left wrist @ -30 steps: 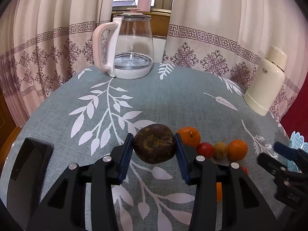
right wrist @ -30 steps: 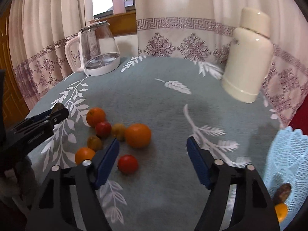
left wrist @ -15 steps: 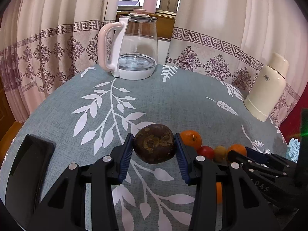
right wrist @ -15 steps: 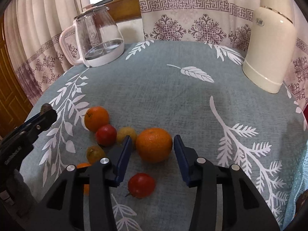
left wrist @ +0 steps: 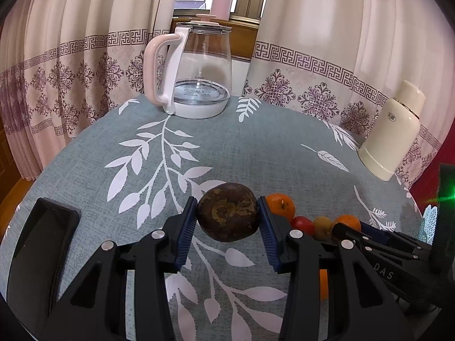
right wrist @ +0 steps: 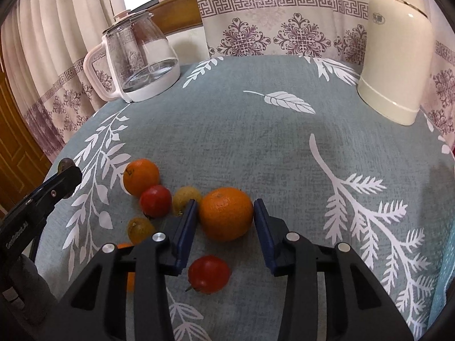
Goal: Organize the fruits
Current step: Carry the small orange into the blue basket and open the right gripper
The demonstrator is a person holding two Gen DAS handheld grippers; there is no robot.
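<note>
left claw (left wrist: 227, 221) pinching one dark fruit (left wrist: 227, 216); right claw (right wrist: 225, 218) closing, pads touching one of three oranges (right wrist: 226, 213).

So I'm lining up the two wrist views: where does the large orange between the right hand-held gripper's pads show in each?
Left wrist view: large orange at lower right, mostly hidden behind the right hand-held gripper.
Right wrist view: lower centre, between the blue pads, which are closing on it.
Shared landmark: glass kettle at the table's far edge.

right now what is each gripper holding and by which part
Left gripper: round dark brown fruit, pads on its two sides. Right gripper: jaws closing on the large round orange, at its sides.
</note>
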